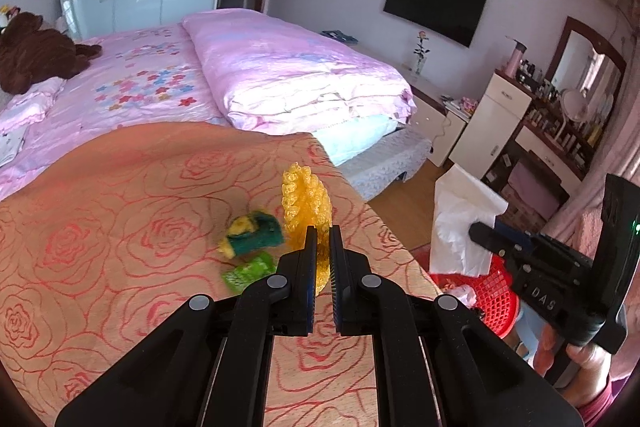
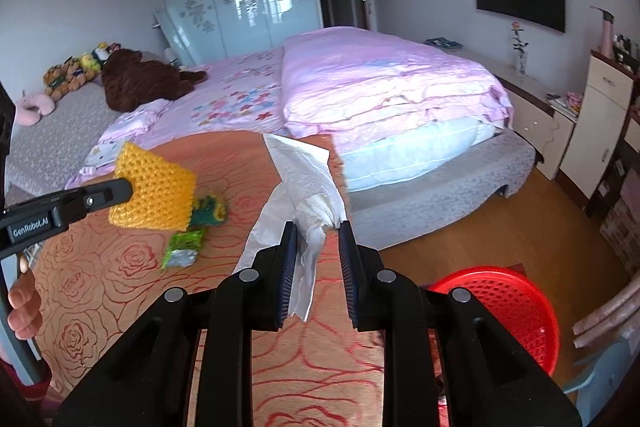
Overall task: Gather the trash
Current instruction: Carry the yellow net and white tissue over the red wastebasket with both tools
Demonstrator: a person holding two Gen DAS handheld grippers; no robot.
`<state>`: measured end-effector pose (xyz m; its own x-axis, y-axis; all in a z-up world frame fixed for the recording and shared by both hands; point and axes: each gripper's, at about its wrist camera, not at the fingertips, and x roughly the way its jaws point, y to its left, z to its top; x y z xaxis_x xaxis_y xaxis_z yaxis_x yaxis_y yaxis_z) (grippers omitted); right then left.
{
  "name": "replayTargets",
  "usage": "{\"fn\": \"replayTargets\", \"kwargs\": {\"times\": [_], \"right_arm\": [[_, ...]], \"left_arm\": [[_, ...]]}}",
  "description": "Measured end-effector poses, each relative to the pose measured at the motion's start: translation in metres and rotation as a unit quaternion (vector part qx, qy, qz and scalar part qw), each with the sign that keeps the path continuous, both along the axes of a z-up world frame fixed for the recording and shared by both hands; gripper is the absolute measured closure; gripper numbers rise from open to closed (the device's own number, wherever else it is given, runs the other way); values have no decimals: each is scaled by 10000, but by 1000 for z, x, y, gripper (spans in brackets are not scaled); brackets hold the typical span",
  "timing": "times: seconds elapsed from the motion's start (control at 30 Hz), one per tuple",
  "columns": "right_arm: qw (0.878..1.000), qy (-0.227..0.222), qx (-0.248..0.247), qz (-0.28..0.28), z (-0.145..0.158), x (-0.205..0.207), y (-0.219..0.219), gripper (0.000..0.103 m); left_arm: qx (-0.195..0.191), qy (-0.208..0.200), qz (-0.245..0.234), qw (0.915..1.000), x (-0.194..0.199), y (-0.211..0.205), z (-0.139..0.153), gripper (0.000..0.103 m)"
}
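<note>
My left gripper (image 1: pixel 323 231) is shut on a yellow bubble-wrap sheet (image 1: pixel 306 199) and holds it above the rose-patterned table (image 1: pixel 120 227); the sheet also shows in the right wrist view (image 2: pixel 154 187). My right gripper (image 2: pixel 318 227) is shut on a crumpled white tissue (image 2: pixel 308 183), lifted off the table; the tissue also shows in the left wrist view (image 1: pixel 464 223). A green-and-yellow scrap (image 1: pixel 252 233) and a green wrapper (image 1: pixel 250 273) lie on the table. A red mesh basket (image 2: pixel 504 307) stands on the floor to the right, below the table edge.
A bed with pink bedding (image 1: pixel 240 67) lies beyond the table. Cabinets and a dresser (image 1: pixel 540 115) line the right wall. A pale blue stool (image 2: pixel 600 379) stands by the basket. The table's right edge (image 1: pixel 384 227) drops to wooden floor.
</note>
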<state>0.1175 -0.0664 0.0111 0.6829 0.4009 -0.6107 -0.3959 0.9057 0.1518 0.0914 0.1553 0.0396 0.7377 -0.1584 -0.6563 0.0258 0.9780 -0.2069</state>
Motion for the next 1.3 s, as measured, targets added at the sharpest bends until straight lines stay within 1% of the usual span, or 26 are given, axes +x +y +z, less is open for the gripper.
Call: {"fn": "replayTargets", "kwargs": {"times": [0.33,0.6,0.93,1.13,1.3], "right_arm": [[9985,-37,90,-545,7,3,-53,81],[9936,67,289,-1087,5,8,-107,81],[9874,216,279,-1540,-11,7,-151,81],[9839,334,224,-1743,-25,8,-172,81],[9814,527,131,-1842,-43,13,-183,81]], "left_arm": [[37,78,-374,9993,17,-42,-6,97],[49,116,-804,9967,31,-92,-10,97],[267,313,-1372,9897,42,-162,-30,97],[215,545,-1557,9861,50,-187,-49,97],[252,755,-1710,9820,57,-208,-68,97]]}}
